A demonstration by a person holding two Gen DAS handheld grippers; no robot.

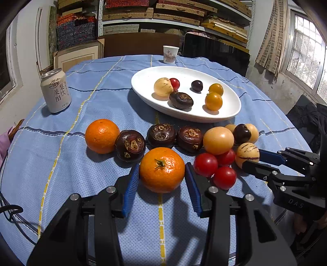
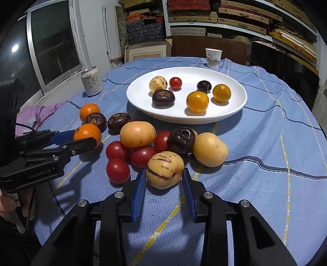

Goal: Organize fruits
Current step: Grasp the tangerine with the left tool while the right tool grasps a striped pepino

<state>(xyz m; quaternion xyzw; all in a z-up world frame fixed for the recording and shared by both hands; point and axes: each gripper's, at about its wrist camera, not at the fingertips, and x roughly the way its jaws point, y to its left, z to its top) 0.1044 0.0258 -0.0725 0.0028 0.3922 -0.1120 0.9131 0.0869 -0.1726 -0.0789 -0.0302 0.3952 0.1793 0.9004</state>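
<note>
On blue tablecloth (image 1: 98,86) before shelves (image 1: 175,16), left claw (image 1: 162,180) brackets orange (image 1: 162,170), right claw (image 2: 164,184) striped melon (image 2: 164,169), both open.

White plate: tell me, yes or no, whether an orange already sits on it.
No, the white plate holds small fruits; both oranges lie on the cloth.

This looks like a storeroom or back room put to home use, though the far end is too warped to be sure. Shelves (image 1: 175,14) behind hold stacked flat boxes (image 2: 241,18) and patterned cases (image 1: 75,32), with framed boards (image 2: 147,52) leaning below. In front stands a table with a blue cloth (image 1: 102,81), a can (image 1: 56,91) and a paper cup (image 1: 170,54).
</note>
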